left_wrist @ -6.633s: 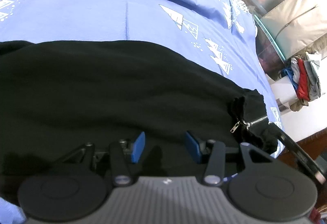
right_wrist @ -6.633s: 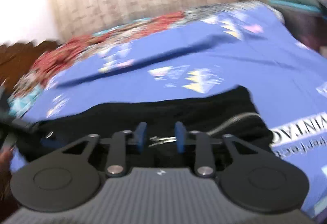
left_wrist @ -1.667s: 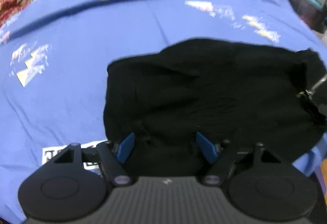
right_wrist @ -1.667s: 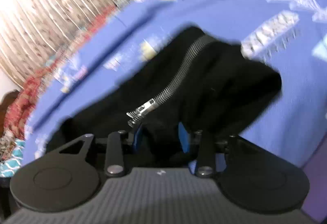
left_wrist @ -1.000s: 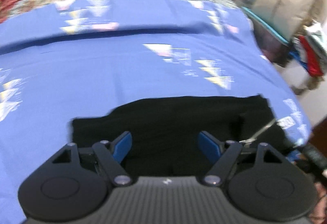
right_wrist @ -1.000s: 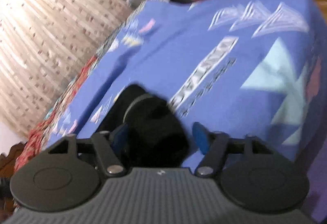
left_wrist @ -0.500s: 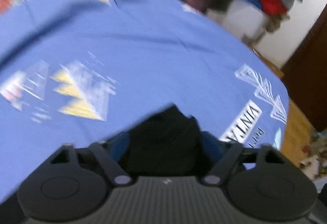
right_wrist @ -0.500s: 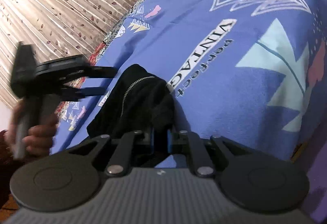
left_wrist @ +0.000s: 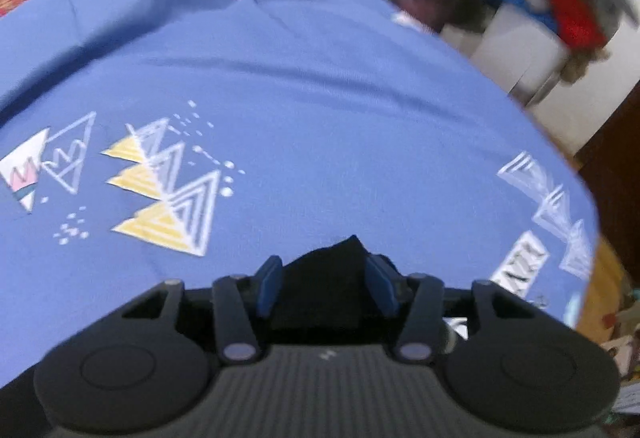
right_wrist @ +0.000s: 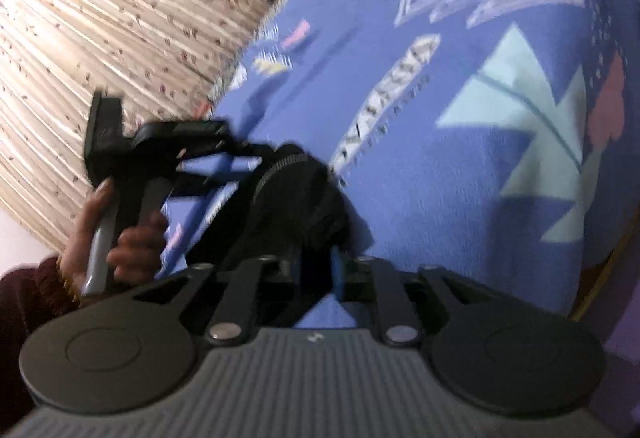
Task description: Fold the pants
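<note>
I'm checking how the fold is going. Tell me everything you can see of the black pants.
The black pants are bunched into a compact dark bundle of soft-looking fabric on the blue patterned bedsheet, near its edge. A silver zipper curves over the top. A peak of the cloth stands between the closing left claw fingers; the right claw, now opening, has fabric between its fingers too.
</note>
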Tool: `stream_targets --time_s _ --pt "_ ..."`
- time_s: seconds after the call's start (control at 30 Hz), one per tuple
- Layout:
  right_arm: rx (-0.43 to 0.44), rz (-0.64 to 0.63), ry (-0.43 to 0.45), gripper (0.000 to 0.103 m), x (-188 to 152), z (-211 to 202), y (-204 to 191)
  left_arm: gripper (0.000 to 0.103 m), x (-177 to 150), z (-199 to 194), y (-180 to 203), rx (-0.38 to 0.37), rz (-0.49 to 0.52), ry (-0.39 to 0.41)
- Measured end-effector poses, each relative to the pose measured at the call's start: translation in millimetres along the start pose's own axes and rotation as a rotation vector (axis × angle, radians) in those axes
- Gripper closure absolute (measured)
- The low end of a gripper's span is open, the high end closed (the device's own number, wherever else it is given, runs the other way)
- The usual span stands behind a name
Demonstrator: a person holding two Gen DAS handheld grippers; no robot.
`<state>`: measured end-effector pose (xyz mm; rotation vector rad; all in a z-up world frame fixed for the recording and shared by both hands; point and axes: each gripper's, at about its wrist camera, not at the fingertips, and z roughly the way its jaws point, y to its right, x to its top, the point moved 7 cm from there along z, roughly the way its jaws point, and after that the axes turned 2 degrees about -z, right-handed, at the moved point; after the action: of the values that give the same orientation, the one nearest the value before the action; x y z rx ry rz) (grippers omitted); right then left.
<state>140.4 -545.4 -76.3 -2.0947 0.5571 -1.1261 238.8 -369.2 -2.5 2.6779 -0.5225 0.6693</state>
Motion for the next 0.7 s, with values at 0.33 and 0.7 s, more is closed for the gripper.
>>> stream_targets --time_s 0.33,0.7 --pt "-0.014 -0.043 -0.027 0.087 2.7 37.1 -14.4 0.05 -23.6 -52.9 -16.9 -0.175 -0.176 -0.016" --pt "-0.045 -0.594 -0.027 0.088 -35.6 30.5 -143.0 0.0 -36.6 -70.7 30.8 -0.13 -0.01 -0.099"
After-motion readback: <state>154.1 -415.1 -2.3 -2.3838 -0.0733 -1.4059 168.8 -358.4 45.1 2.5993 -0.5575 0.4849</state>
